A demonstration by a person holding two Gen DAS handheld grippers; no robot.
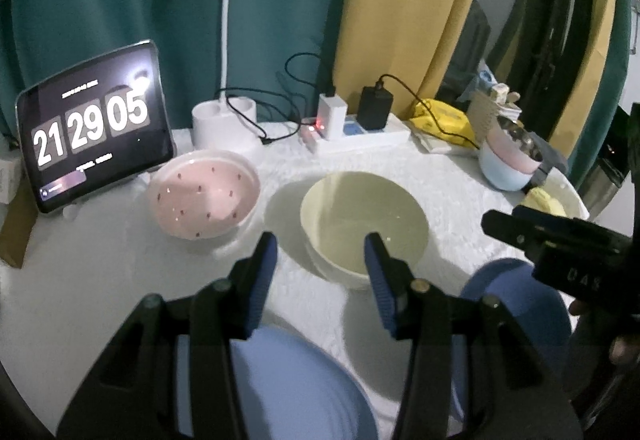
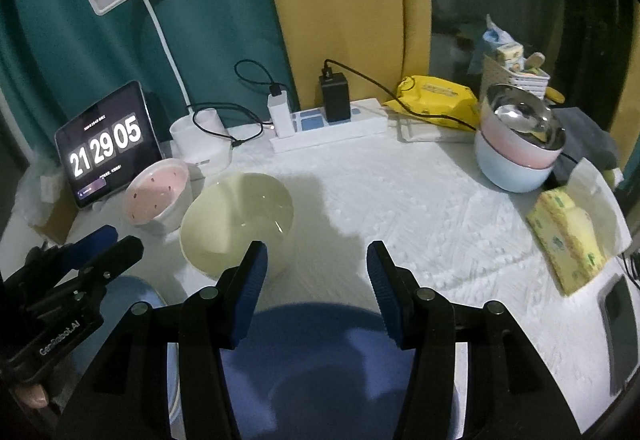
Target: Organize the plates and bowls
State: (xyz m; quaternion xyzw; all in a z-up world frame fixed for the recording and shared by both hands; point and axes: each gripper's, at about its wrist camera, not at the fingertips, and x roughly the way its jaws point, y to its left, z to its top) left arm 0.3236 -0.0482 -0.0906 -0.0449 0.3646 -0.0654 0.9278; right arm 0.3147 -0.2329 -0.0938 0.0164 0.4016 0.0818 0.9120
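A pale yellow bowl [image 1: 364, 224] stands mid-table; it also shows in the right wrist view [image 2: 236, 224]. A pink spotted bowl [image 1: 204, 195] sits to its left, near the tablet, and also shows in the right wrist view [image 2: 158, 193]. A light blue plate [image 1: 296, 384] lies under my left gripper [image 1: 320, 252], which is open just before the yellow bowl's near rim. A darker blue bowl [image 2: 316, 356] lies under my right gripper [image 2: 316, 260], which is open and empty. Stacked blue, pink and steel bowls [image 2: 516, 147] stand at the far right.
A tablet clock [image 1: 94, 127], lamp base [image 1: 224, 131], power strip with chargers [image 1: 356, 131] and yellow wipes pack [image 2: 436, 95] line the table's back. A yellow tissue pack [image 2: 568, 244] lies at the right edge. White textured cloth [image 2: 400, 199] covers the table.
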